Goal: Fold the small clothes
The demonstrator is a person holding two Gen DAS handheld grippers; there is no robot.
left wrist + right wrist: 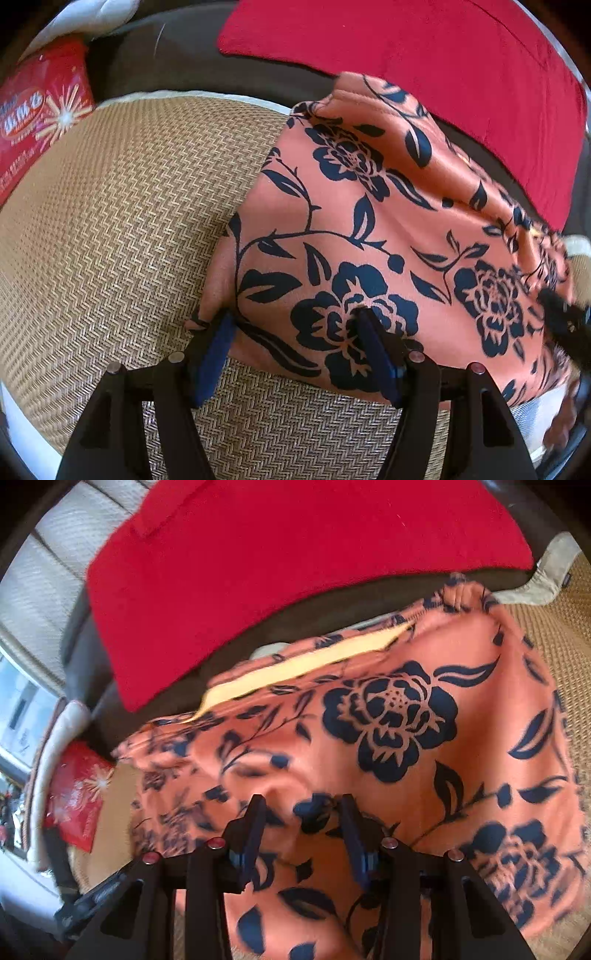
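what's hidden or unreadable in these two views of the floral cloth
- Left wrist view: the orange cloth with dark blue flowers runs off the right edge, where a blurred dark shape covers it.
- Left wrist view: print on the red packet is too small to read.
- Right wrist view: motion blur hides whether the right gripper pinches the cloth.

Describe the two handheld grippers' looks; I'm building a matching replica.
Both the left gripper and right gripper have black angular frames with triangular cut-outs, silver round pivot pins, and two straight fingers faced with dark blue pads. No cables or markings show.
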